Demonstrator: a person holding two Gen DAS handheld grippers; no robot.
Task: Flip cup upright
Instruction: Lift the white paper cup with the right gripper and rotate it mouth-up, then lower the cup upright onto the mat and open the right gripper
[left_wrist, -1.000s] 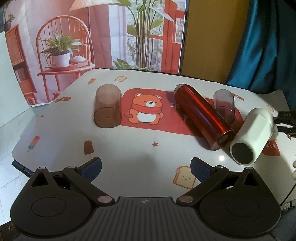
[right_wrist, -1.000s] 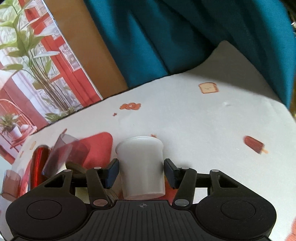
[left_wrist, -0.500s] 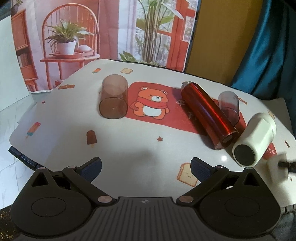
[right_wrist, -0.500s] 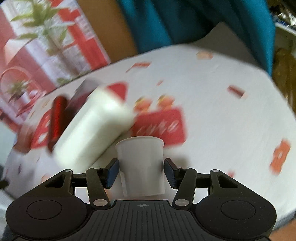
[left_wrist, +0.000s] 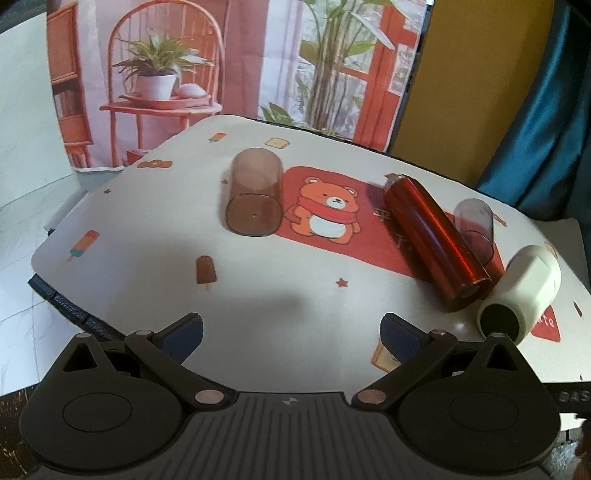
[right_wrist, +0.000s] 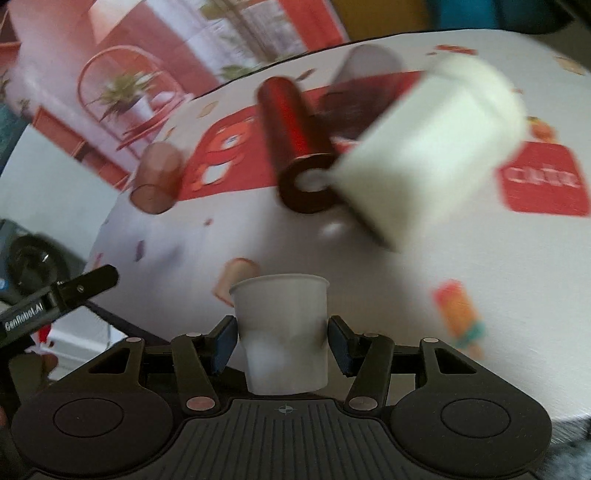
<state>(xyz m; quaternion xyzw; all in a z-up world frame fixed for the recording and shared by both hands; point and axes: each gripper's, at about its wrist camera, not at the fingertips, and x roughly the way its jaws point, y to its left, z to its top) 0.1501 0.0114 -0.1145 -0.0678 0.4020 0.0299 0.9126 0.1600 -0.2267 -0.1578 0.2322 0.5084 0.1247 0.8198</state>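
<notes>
**Backdrop, curtain and tiled floor**

Ahead of my left gripper I see a printed backdrop (left_wrist: 229, 62) showing a chair, potted plant and red window frames. Right of it stands a mustard-yellow wall panel (left_wrist: 458, 85), then a teal curtain (left_wrist: 546, 122). Pale tiled floor (left_wrist: 22, 158) lies to the left.

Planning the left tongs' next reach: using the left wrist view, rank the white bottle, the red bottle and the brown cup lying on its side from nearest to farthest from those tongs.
1. White bottle, near right, beside the right finger.
2. Red bottle, right of centre, stretching farther back.
3. Brown cup, far, left of centre beside the bear picture.
</notes>
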